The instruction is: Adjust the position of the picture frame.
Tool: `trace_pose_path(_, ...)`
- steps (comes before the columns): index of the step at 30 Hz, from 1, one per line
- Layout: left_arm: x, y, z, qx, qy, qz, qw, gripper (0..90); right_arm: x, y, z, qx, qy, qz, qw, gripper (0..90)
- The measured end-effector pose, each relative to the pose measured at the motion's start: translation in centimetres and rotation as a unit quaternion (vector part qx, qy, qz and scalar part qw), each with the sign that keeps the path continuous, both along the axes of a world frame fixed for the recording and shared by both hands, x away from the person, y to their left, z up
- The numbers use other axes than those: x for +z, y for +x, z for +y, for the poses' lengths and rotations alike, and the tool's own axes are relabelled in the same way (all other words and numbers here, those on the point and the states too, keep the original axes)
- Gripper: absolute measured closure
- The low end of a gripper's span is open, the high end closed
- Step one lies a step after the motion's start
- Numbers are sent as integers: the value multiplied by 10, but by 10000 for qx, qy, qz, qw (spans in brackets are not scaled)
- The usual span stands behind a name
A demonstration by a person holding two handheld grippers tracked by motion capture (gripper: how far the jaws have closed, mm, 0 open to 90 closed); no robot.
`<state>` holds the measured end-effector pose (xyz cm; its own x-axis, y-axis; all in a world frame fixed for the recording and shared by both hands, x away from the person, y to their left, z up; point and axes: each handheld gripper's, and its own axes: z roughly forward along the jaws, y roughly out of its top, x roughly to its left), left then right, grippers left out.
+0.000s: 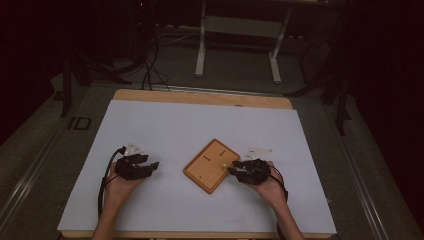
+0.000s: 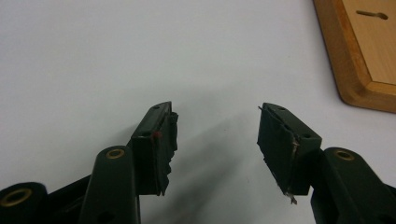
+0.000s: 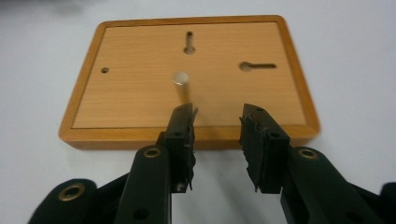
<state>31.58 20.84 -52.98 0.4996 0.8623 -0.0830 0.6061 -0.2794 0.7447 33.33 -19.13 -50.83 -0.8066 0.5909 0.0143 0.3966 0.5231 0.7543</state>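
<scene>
High view has the wooden board (image 1: 211, 165) sitting flat near the middle of the white table cover (image 1: 165, 125), turned at an angle so one corner aims toward the person. It's a light wood panel with a darker raised rim, and the right gripper view shows two keyhole-shaped slots (image 3: 189, 42) cut into it, one running lengthwise and one sideways, plus a small round hole (image 3: 105, 70) near one edge. A short pale peg (image 3: 181, 84) stands up from the panel roughly in the middle, and I can't tell how it's fixed. The right gripper (image 1: 233, 169) is right at the board's near edge, jaws pointed over the rim toward the peg; in its own view (image 3: 217, 119) the jaws stand partly apart with nothing between them, and the peg sits just past the tip of one jaw, apparently not clamped. The left gripper (image 1: 152, 165) is well away from the board on the other side, resting over bare cover, and its own view (image 2: 217, 123) shows the jaws spread wide with nothing in them, with a corner of the board at the top edge. Both hands come in from the near side of the table, with cables trailing back along the wrists. Beyond the table there's a dim floor and the white legs of a stand (image 1: 201, 45).
</scene>
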Motion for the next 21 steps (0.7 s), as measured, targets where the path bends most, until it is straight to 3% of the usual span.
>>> trace_pose_path(11, -1, 1, 2, 77, 92, -1, 9999, 456, -3, 3, 20, 122, 23, 17, 9999, 672)
trace_pose_path(21, -1, 2, 3, 104, 110, -1, 9999, 456, -16, 3, 35, -292, 170, -33, 9994, 785)
